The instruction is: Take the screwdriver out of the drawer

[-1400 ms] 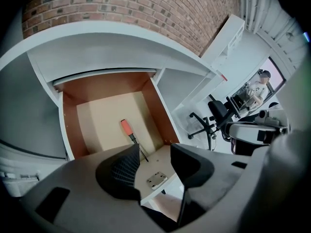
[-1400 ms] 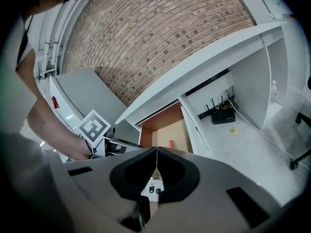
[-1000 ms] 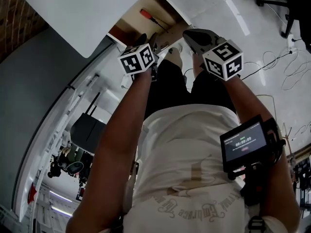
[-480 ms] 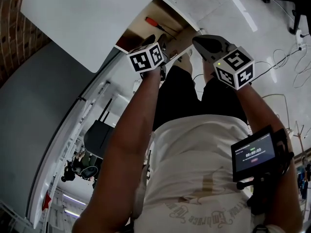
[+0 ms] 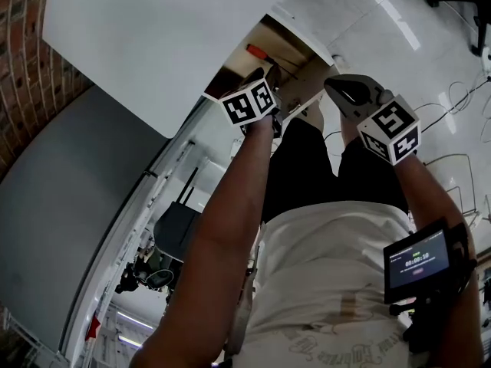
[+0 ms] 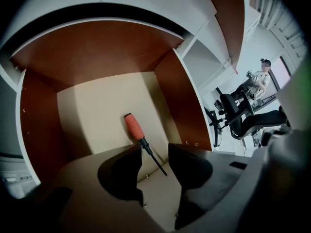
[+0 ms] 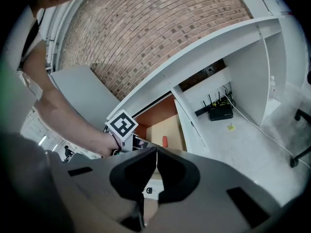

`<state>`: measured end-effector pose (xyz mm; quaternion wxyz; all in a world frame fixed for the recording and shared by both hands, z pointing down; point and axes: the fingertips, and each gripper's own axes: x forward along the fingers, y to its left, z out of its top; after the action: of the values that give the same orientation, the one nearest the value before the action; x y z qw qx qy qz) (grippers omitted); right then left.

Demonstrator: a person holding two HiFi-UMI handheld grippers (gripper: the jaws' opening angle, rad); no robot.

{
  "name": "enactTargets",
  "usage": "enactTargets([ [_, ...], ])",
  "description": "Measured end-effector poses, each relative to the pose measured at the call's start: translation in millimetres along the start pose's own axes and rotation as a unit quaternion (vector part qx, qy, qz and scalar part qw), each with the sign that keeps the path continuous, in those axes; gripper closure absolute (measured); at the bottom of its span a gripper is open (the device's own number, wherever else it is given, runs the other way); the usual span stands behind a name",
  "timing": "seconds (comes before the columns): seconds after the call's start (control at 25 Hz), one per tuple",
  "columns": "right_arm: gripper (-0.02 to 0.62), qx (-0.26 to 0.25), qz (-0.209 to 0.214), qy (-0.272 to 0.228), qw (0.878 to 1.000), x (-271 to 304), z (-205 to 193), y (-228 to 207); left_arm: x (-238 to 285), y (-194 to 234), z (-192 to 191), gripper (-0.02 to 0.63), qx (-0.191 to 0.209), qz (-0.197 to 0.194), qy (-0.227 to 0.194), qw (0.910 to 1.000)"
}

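Observation:
The screwdriver (image 6: 133,126) has an orange-red handle and a thin black shaft. It lies on the pale floor of the open drawer (image 6: 97,110), which has red-brown walls. My left gripper (image 6: 154,166) hangs just above it, pointing steeply down. Its jaws are closing, the shaft shows in the gap between them, and the pads touch nothing. In the head view the screwdriver (image 5: 257,50) shows beyond the left gripper (image 5: 259,79). My right gripper (image 7: 156,171) is shut and empty, held back beside the drawer front (image 5: 307,83). It looks at the left gripper's marker cube (image 7: 121,125).
A white desk top (image 5: 153,44) overhangs the drawer, with a brick wall (image 7: 160,28) behind. A black router (image 7: 219,111) sits in a white shelf bay to the right. Office chairs (image 6: 243,115) and a person stand far off. Cables (image 5: 460,159) lie on the floor.
My left gripper has sunk toward the drawer and come closer to the screwdriver. The right gripper has kept its place beside the drawer front.

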<state>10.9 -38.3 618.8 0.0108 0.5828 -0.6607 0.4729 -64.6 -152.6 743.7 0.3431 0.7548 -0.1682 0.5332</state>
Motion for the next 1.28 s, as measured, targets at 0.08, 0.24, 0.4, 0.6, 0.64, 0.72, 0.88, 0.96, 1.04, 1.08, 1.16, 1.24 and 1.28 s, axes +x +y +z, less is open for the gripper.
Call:
enactTargets([
  [0.08,0.572,0.001,-0.001,0.001,1.0,-1,-1,1,3,2,-1,0.42,-0.002,-0.001,0.003,1.0],
  [0.24,0.572,0.003,-0.005,0.0,1.0,-1,0,0,9,11,-2,0.423,-0.014,-0.007,0.012,0.9998],
  [0.4,0.572,0.013,-0.014,-0.002,1.0,-5,-3,-5,17,16,2,0.423,-0.034,-0.006,0.016,0.9993],
  [0.6,0.572,0.021,-0.018,-0.003,1.0,-9,-7,-8,23,19,4,0.438,-0.051,-0.002,0.013,0.9986],
  [0.64,0.572,0.022,-0.02,-0.004,1.0,-9,-7,-8,23,20,5,0.442,-0.058,-0.002,0.011,0.9983],
  [0.72,0.572,0.025,-0.022,-0.005,0.999,-10,-6,-7,22,21,5,0.446,-0.073,0.0,0.007,0.9973],
  [0.88,0.572,0.034,-0.022,-0.007,0.999,-10,-9,-19,36,20,7,0.452,-0.103,0.009,0.002,0.9947],
  [0.96,0.572,0.039,-0.022,-0.005,0.999,-9,-14,-31,49,19,9,0.456,-0.122,0.015,-0.001,0.9924],
  [1.04,0.572,0.042,-0.021,-0.003,0.999,-9,-17,-37,55,21,8,0.46,-0.14,0.02,-0.002,0.9899],
  [1.08,0.572,0.043,-0.022,-0.003,0.999,-9,-18,-37,56,22,8,0.464,-0.147,0.022,-0.001,0.989],
  [1.16,0.572,0.046,-0.021,-0.004,0.999,-9,-18,-36,57,25,7,0.477,-0.153,0.025,0.002,0.9879],
  [1.24,0.572,0.05,-0.022,-0.008,0.998,-9,-16,-37,58,27,8,0.48,-0.154,0.024,0.003,0.9878],
  [1.28,0.572,0.053,-0.022,-0.01,0.998,-9,-15,-38,58,27,9,0.489,-0.155,0.023,0.002,0.9876],
])
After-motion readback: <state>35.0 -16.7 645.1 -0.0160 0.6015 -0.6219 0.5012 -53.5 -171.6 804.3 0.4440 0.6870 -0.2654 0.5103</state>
